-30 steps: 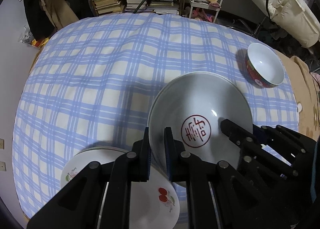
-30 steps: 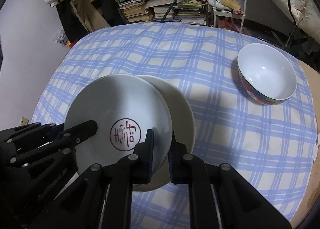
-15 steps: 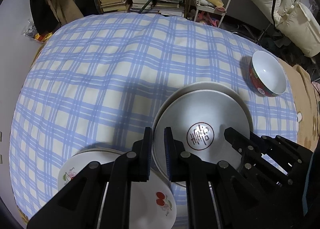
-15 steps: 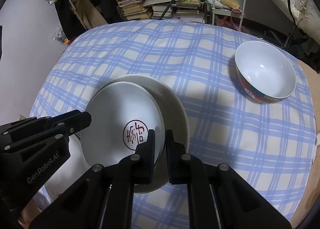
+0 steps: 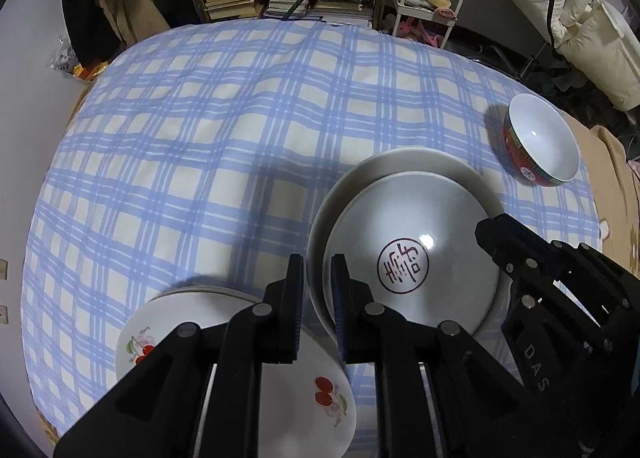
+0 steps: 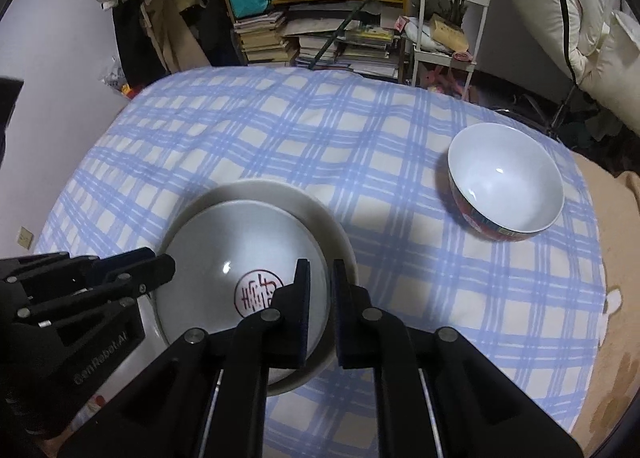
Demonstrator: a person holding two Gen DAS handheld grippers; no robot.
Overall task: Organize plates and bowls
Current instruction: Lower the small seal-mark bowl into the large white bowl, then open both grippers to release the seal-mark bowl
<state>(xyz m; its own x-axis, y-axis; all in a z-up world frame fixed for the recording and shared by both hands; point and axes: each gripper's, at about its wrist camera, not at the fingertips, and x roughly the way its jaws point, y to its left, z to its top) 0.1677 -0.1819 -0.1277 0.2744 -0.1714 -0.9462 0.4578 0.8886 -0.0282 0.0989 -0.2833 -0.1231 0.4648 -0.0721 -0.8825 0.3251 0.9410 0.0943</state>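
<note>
On the blue-checked tablecloth [image 5: 200,130], going left to right, the cherry-print plate [image 5: 240,362] lies nearest the left edge, just beside the pair in the middle: a grey plate with a red seal [image 5: 412,254] nested on a larger cream plate [image 5: 360,178]. The left gripper [image 5: 317,298] pinches the grey plate's left rim, jaws narrowly parted with the rim between them; whether the cream rim is caught too I cannot tell. The right gripper [image 6: 321,294] pinches the same plate's opposite rim. So the plate spans the gap between both grippers, flat or nearly so on the cream one, and release probably means drawing each gripper outward. Far right, well apart, the red-sided bowl [image 6: 506,182] sits tilted, nearer the right gripper.
</note>
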